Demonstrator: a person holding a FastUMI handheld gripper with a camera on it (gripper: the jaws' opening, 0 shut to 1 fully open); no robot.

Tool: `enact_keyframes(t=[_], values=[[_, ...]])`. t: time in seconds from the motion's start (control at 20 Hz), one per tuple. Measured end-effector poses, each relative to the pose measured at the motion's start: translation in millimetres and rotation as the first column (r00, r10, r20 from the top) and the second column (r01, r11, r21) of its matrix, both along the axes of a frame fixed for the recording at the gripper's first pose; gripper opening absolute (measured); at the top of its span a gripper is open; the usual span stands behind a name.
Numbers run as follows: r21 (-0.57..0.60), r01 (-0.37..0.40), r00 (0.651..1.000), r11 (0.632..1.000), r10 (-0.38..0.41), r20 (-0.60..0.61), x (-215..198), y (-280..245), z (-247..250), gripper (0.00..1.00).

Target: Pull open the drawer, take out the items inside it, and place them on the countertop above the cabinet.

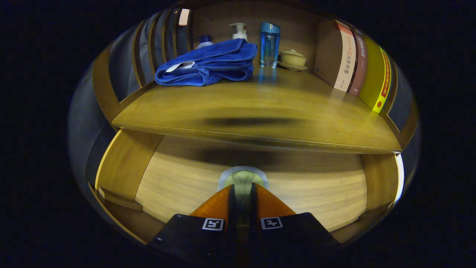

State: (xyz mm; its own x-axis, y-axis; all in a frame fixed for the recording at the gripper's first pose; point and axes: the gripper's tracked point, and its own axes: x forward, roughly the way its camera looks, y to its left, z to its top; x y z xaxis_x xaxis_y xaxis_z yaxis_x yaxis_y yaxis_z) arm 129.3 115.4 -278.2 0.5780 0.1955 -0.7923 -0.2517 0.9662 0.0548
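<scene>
The wooden drawer front [297,186] fills the space under the countertop [260,108]. Its round knob [243,178], ringed by a grey plate, sits right between my fingertips. My gripper [243,188] is shut on the knob, both fingers pressing its sides. The drawer looks flush with the cabinet; whatever lies inside it is hidden.
On the countertop lie a folded blue towel [208,64], a pump bottle [239,31], a blue glass bottle [269,44] and a lidded cup on a saucer [293,59]. Books [362,65] stand at the right, dark folders [156,44] at the left. Bare wood spans the counter's front half.
</scene>
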Motion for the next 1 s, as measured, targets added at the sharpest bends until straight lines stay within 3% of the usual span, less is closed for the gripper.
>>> enact_keyframes(t=[0.05,0.75,1.0], values=[[0.007,0.014,1.000,1.000,-0.014,0.004,0.2,-0.6,0.6,0.19],[0.103,-0.015,0.977,0.995,-0.007,0.212,-11.7,-2.0,83.8,0.18],[0.108,0.008,0.927,0.994,-0.048,0.372,-17.0,-11.2,112.1,0.18]])
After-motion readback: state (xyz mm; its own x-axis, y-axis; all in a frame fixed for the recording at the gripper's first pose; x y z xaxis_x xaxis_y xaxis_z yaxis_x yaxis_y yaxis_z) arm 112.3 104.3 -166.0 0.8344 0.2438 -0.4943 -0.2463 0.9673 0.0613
